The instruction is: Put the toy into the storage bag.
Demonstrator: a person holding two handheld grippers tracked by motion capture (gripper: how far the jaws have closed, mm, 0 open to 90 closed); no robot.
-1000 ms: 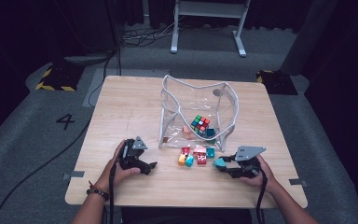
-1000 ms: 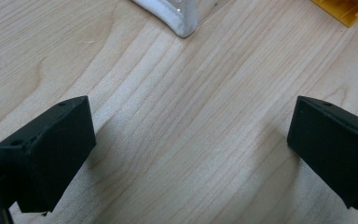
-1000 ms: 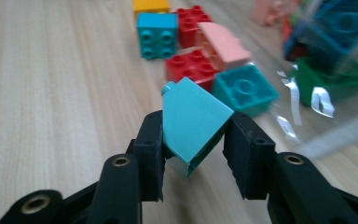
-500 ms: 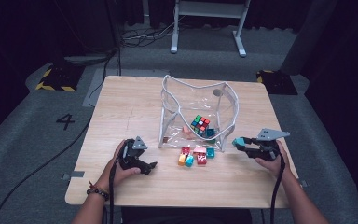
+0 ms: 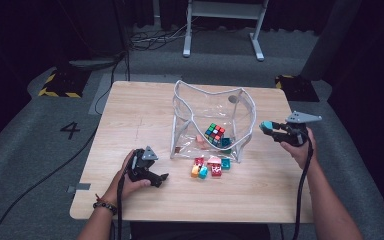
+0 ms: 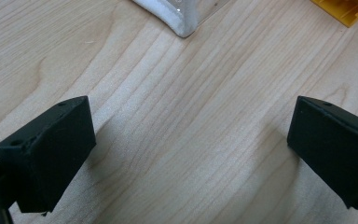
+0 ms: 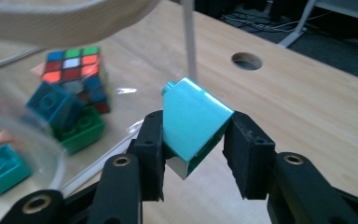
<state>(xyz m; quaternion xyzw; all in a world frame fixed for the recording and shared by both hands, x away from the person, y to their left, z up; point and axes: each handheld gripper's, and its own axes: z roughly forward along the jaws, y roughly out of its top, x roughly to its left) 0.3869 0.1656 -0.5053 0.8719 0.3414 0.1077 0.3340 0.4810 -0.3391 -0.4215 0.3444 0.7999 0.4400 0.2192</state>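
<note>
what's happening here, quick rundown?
A person is packing toy blocks into a clear bag on the table. The right gripper is clamped on a teal block, held up beside the bag's right edge. The left gripper rests open on the table. A puzzle cube is already inside; a few loose blocks lie in front.

Black tools [image 5: 149,175], trailing cables, beaded wristband [image 5: 103,205]

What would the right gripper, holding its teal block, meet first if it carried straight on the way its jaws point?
Most likely the clear bag's near wall: the right gripper points left at it, teal block leading. Depth is hard to judge.
</note>
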